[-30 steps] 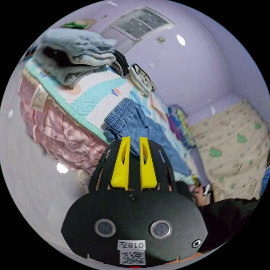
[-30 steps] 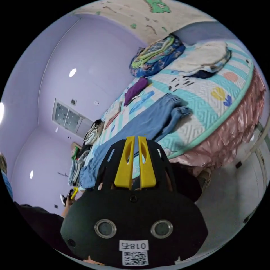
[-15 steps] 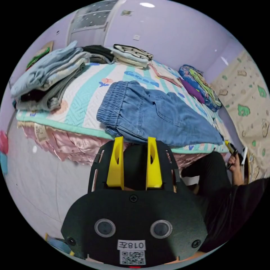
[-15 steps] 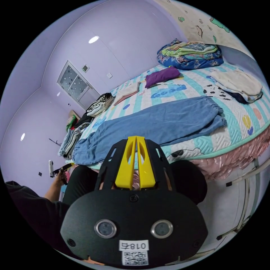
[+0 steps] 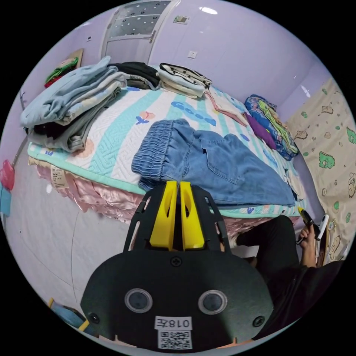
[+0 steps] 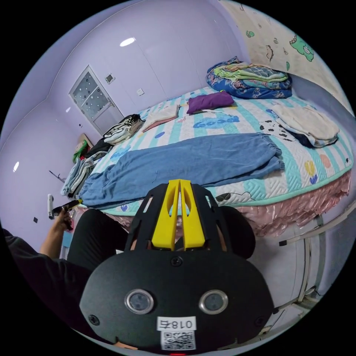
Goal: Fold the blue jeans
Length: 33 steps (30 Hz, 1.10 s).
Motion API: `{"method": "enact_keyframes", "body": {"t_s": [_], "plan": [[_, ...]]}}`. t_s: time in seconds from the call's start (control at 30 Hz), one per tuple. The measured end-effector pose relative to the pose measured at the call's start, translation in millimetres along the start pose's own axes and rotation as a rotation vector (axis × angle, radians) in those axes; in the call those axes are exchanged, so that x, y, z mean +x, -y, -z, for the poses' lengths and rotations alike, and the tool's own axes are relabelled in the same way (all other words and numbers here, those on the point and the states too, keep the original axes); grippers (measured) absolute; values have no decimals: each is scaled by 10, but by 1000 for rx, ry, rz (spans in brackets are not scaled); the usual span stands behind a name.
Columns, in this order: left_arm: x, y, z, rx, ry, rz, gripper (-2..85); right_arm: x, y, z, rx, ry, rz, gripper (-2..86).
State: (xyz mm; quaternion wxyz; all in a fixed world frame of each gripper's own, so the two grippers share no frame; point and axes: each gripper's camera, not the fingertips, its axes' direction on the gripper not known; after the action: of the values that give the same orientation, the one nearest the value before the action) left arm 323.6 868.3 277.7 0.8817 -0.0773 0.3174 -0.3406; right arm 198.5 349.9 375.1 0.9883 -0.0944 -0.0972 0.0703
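Bed (image 6: 319, 178) comes first for us, a wide quilted thing in teal and white stripes with a pink satin skirt, and it carries everything else. Folded stacks of clothes (image 5: 70, 104) crowd its far corner in the left gripper view, and a rolled floral quilt (image 6: 248, 79) sits against the wall in the right gripper view, with a purple garment (image 6: 209, 101) just in front of it.

Along the near edge of the mattress we see the blue jeans (image 6: 185, 159) laid out flat and full length, their long axis running parallel to that edge. The elastic waistband (image 5: 154, 148) lies toward our left hand, and the gathered cuffs (image 6: 272, 152) lie toward our right.

We hold the left gripper (image 5: 176, 185) short of the bed, its yellow jaws pressed together on nothing, with the waistband just beyond the tips. The right gripper (image 6: 177, 185) is likewise closed and empty, set back from the mattress edge, pointing at the middle of the legs with the cuffs off to its right. In each view we also catch our other hand (image 5: 307, 231) holding its gripper beside the bed.

We judge no fold has begun. Each end of the jeans sits nearest the gripper on its own side, so we would expect a waistband grab on the left and a cuff grab on the right, once the jaws are opened
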Motion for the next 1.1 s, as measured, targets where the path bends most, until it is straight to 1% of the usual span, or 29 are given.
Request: {"method": "enact_keyframes", "body": {"t_s": [0.1,0.23,0.47,0.57,0.63,0.73,0.9,1.1], "plan": [[1,11,214,22,-12,-7,-7,-33,25,62,-10,-37,29,-3],[27,117,476,66,-36,-28,-7,13,77,122,-18,12,17,-3],[-347,213,852,286,-326,94,-7,155,237,274,-35,168,-19,3],[-501,168,905,370,-417,144,-8,269,346,289,-53,298,-83,16],[-519,150,948,412,-421,145,-8,369,424,196,-81,463,-158,36],[-507,147,1028,468,-424,126,-8,531,493,35,-93,635,-269,63],[-659,237,1151,510,-502,159,-9,849,637,7,-112,589,-422,75],[-748,418,1218,526,-565,163,-9,1188,862,32,-90,681,-572,81]]}}
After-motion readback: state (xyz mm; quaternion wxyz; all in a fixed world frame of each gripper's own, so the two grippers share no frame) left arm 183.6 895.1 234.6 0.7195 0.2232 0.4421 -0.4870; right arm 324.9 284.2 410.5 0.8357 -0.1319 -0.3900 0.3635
